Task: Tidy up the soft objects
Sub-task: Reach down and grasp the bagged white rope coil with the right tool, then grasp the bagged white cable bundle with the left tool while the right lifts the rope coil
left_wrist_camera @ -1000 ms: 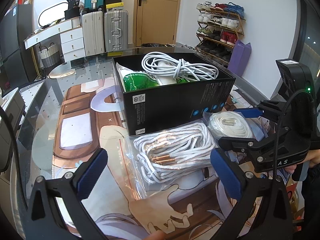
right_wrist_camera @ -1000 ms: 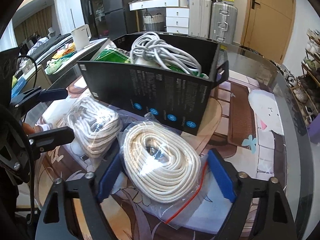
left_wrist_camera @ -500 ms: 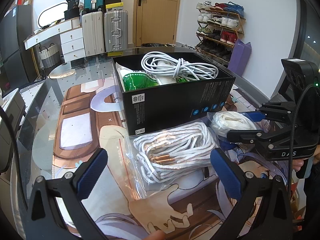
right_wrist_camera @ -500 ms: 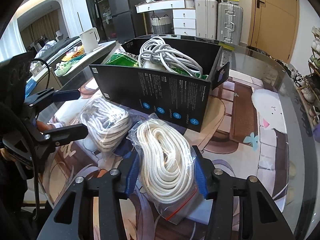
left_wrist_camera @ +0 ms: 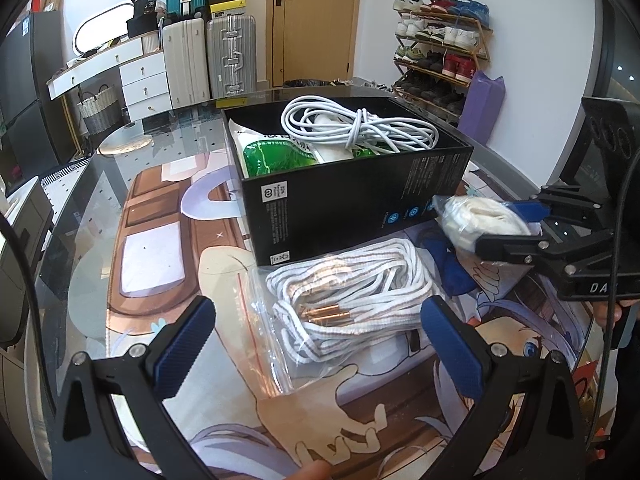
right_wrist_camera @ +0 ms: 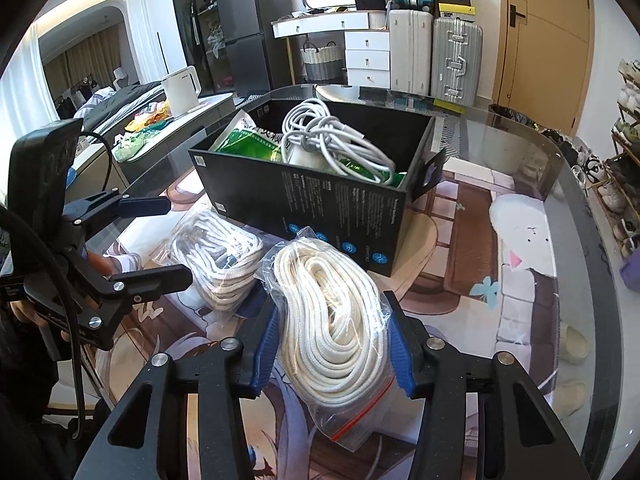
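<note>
In front of the black cardboard box [right_wrist_camera: 320, 200], the right gripper [right_wrist_camera: 332, 344] pinches a clear zip bag of cream rope [right_wrist_camera: 332, 320] between its blue fingers [right_wrist_camera: 266, 344]; the left gripper [left_wrist_camera: 316, 344], fingers spread, brackets a bagged white cord [left_wrist_camera: 344, 304] on the glass surface [left_wrist_camera: 80, 240].

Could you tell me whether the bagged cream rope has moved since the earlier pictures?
Yes. The bagged cream rope has risen off the mat, higher against the black box.

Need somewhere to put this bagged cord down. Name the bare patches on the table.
Free: the table left of the black box, and the mat right of it. Crowded: in front of the box, where the striped cord bag lies and the right gripper clamps the cream cord bag.
</note>
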### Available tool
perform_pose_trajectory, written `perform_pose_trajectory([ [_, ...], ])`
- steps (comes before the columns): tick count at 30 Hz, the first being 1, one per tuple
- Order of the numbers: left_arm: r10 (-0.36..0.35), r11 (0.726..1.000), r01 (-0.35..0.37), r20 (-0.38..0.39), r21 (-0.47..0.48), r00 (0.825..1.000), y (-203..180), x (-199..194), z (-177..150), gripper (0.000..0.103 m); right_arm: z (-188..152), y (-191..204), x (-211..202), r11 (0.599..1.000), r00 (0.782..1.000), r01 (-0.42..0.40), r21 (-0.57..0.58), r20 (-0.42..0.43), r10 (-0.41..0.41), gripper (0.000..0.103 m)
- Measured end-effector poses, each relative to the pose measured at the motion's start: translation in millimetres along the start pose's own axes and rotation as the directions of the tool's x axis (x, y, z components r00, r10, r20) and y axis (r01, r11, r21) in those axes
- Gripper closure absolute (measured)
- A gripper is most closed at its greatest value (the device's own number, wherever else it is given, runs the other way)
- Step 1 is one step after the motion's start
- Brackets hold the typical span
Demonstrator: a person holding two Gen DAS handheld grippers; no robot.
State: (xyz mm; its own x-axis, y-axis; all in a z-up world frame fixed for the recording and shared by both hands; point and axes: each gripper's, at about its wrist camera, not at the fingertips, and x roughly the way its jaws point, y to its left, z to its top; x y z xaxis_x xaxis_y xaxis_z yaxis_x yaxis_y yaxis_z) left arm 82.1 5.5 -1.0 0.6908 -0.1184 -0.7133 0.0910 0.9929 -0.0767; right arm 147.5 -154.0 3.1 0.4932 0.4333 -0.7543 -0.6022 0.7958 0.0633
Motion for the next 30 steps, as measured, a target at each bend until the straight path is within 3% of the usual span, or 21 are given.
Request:
perform_pose_trajectory([
  [14, 0.04, 0.997, -0.036, -0.058, 0.069, 0.998, -13.4, 9.3, 10.1, 0.0, 1.5, -9.0, -16.3, 1.0, 1.0, 0.003, 0.018, 0.029, -0.004, 0.055],
  [30, -0.001, 0.983, 0.017, -0.09, 0.183, 0.996, -32.2, 23.1, 29.5, 0.0, 1.2, -17.2, -25.5, 0.999, 0.999, 0.003, 0.034, 0.043, -0.004, 0.055],
])
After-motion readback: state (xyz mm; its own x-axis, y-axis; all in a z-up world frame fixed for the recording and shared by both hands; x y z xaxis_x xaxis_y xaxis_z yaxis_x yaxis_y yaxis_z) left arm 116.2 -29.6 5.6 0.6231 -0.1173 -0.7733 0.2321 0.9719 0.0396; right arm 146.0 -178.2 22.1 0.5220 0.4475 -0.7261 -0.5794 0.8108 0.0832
